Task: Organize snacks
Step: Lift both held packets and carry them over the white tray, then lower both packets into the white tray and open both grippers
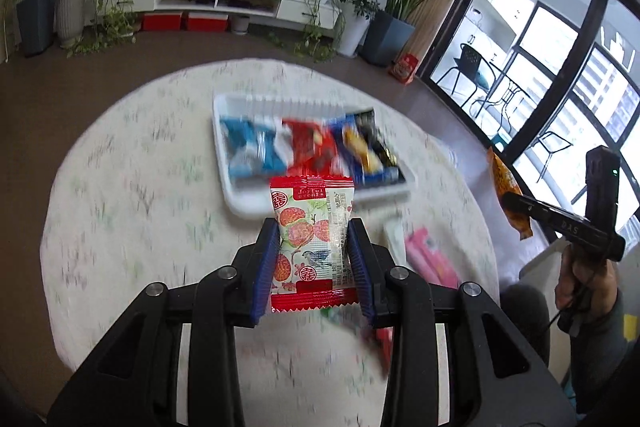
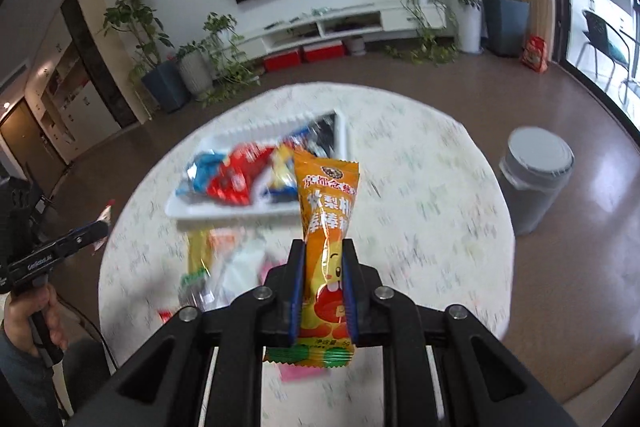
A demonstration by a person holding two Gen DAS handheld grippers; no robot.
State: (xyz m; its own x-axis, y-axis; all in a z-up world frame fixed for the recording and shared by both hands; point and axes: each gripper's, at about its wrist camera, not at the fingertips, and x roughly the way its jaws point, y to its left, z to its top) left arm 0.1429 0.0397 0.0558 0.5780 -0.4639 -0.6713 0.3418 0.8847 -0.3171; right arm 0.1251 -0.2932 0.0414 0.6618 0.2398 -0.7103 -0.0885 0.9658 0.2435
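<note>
While three packets already lie in the white tray [image 1: 240, 203], your left gripper [image 1: 314, 263] clamps a red-and-white snack packet [image 1: 312, 239], your right gripper [image 2: 322, 291] an orange snack stick [image 2: 326, 223]; loose packets [image 2: 224, 267] remain on the table [image 2: 432, 219].

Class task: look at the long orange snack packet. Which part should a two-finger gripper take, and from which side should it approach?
Grip the orange snack packet across its narrow width, near one end, pads on the two long edges. It is long and slim, so the jaws span it easily. The right gripper holds it just so, near the lower end, above the crimped seal.
</note>
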